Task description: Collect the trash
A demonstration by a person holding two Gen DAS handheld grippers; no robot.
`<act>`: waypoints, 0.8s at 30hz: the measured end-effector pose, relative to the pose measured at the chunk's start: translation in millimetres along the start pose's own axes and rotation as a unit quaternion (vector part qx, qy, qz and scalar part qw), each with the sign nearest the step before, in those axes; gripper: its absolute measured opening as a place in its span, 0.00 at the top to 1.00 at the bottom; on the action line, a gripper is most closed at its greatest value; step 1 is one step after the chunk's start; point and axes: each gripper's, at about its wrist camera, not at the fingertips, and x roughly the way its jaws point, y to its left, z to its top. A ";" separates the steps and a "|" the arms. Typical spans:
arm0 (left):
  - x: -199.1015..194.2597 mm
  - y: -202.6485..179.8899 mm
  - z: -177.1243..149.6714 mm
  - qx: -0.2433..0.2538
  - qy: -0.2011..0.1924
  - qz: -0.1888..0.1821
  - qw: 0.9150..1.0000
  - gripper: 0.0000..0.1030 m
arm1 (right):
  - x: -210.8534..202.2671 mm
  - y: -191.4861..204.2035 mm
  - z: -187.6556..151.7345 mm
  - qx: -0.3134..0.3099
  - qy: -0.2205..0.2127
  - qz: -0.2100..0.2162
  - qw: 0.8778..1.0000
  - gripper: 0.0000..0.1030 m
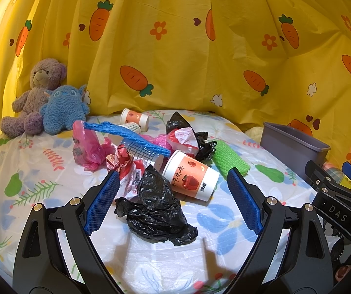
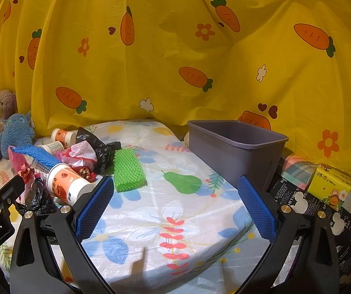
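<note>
Both claws spread, empty: left gripper point(image 1: 170, 201), right gripper point(image 2: 175, 205). Crumpled black plastic bag point(image 1: 157, 210) between left fingers: light, limp, slippery; pinch bunched middle.

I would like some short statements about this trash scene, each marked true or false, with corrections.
1. The left claw is open, with the black plastic bag between its fingers. True.
2. The grey bin is full of trash. False: what shows of its inside is empty.
3. The green foam net lies apart from the right claw. True.
4. The right claw holds a paper cup. False: it is open and holds nothing.
</note>
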 end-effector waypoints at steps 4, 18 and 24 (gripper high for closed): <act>-0.4 -0.4 -0.2 0.000 0.000 -0.001 1.000 0.14 | 0.0 -0.4 0.3 0.001 -0.002 -0.001 1.000 0.05; -0.4 -0.6 0.1 0.000 0.000 0.000 1.000 0.14 | -0.8 -1.6 1.4 0.001 -0.003 -0.001 1.000 0.05; -0.4 -0.6 0.2 -0.001 0.000 -0.001 1.000 0.14 | -1.0 -2.6 3.4 0.001 -0.004 -0.001 1.000 0.05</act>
